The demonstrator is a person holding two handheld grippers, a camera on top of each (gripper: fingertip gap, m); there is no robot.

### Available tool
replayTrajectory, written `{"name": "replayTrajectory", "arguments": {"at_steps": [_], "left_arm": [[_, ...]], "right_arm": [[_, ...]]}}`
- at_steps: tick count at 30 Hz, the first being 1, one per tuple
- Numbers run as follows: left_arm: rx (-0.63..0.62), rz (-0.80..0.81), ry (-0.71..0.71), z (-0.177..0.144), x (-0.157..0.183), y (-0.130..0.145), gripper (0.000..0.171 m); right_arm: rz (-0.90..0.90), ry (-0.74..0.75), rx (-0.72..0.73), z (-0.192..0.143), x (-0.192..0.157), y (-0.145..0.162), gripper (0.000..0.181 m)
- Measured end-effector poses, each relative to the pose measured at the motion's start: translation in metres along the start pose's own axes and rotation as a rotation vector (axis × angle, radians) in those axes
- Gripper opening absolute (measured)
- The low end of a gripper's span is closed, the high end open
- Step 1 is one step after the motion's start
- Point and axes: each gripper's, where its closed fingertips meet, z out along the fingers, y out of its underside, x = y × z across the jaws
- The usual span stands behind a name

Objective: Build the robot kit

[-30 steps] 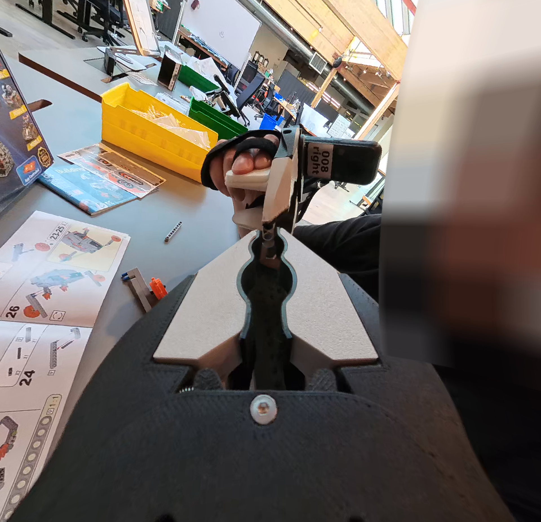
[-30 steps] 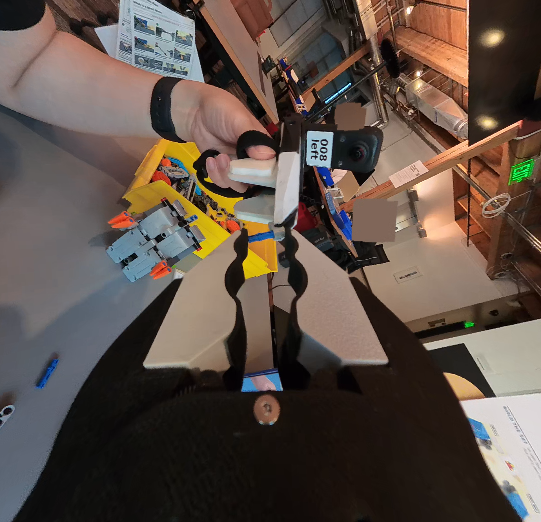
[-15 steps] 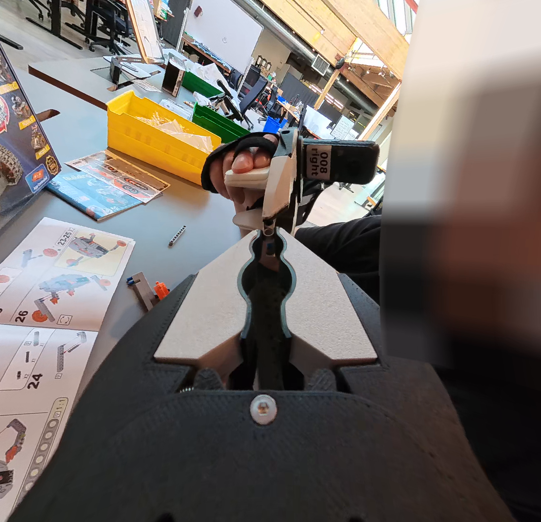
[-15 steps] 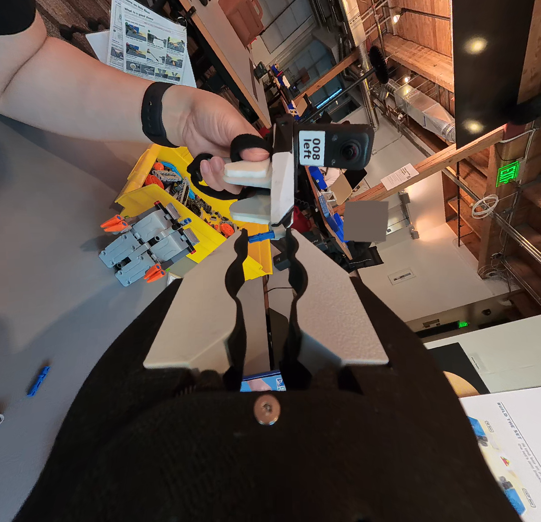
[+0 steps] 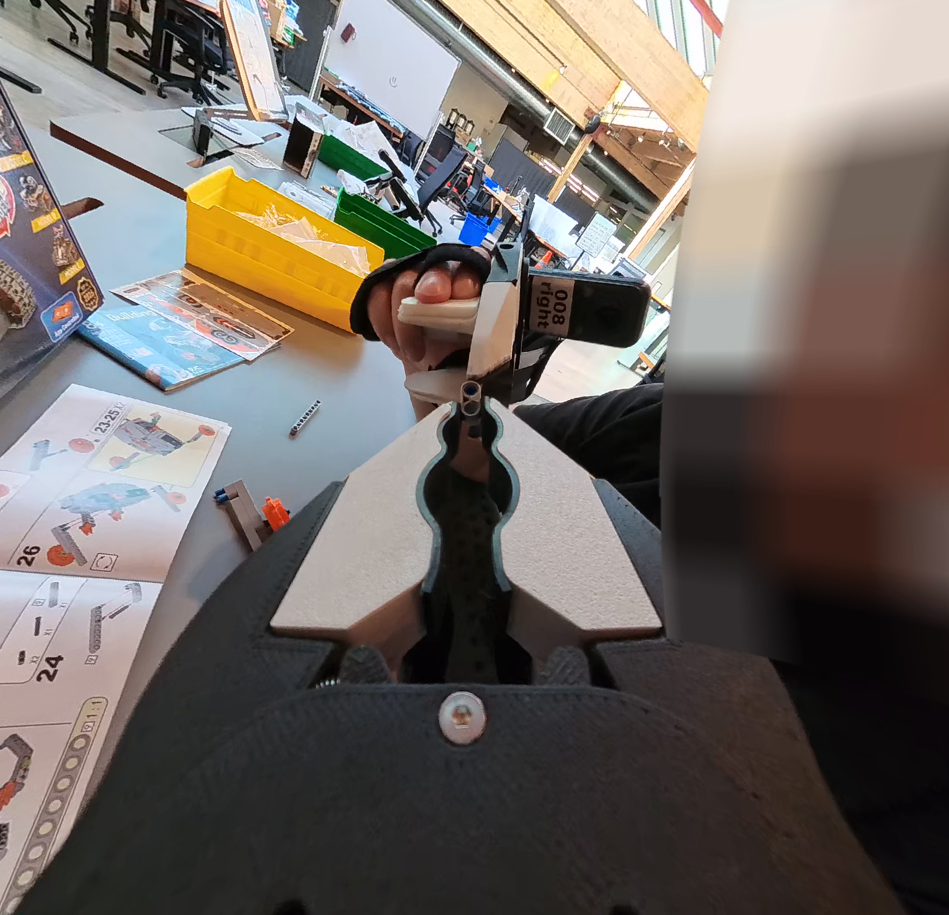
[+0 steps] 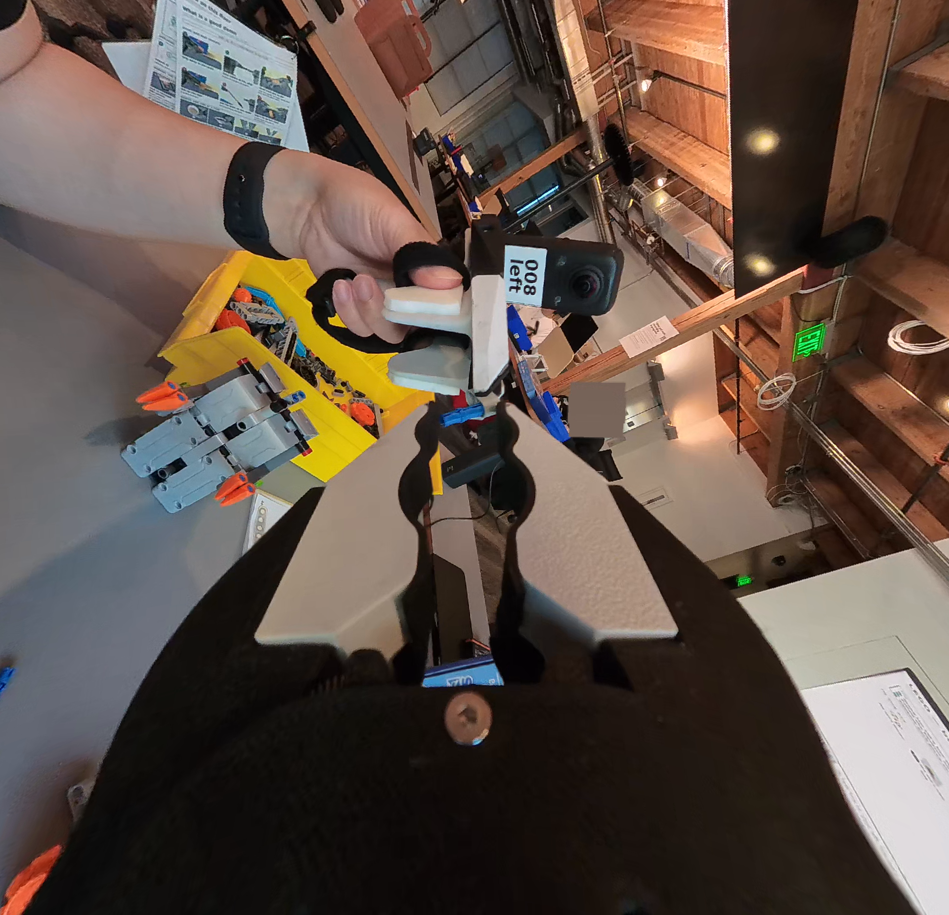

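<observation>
The left tool (image 5: 471, 412), mid-frame, is clenched on a small grey beam (image 5: 471, 402). The right tool (image 6: 470, 414) pinches a blue pin (image 6: 460, 416) at its tips. Both hang above the bench (image 5: 339, 372). Any misalignment as they meet could flick the pin loose, I reckon.

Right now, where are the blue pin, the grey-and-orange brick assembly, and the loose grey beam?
blue pin (image 6: 458, 416), right wrist view, its middle.
grey-and-orange brick assembly (image 6: 215, 436), right wrist view, grey body.
loose grey beam (image 5: 305, 417), left wrist view, its midpoint.
</observation>
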Motion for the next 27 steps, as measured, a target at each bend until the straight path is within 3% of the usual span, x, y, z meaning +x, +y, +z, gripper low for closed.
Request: {"name": "replayTrajectory", "arguments": {"at_steps": [27], "left_arm": [[-0.08, 0.024, -0.031, 0.004, -0.001, 0.011, 0.006]], "right_arm": [[0.0, -0.078, -0.006, -0.002, -0.011, 0.001, 0.023]]}}
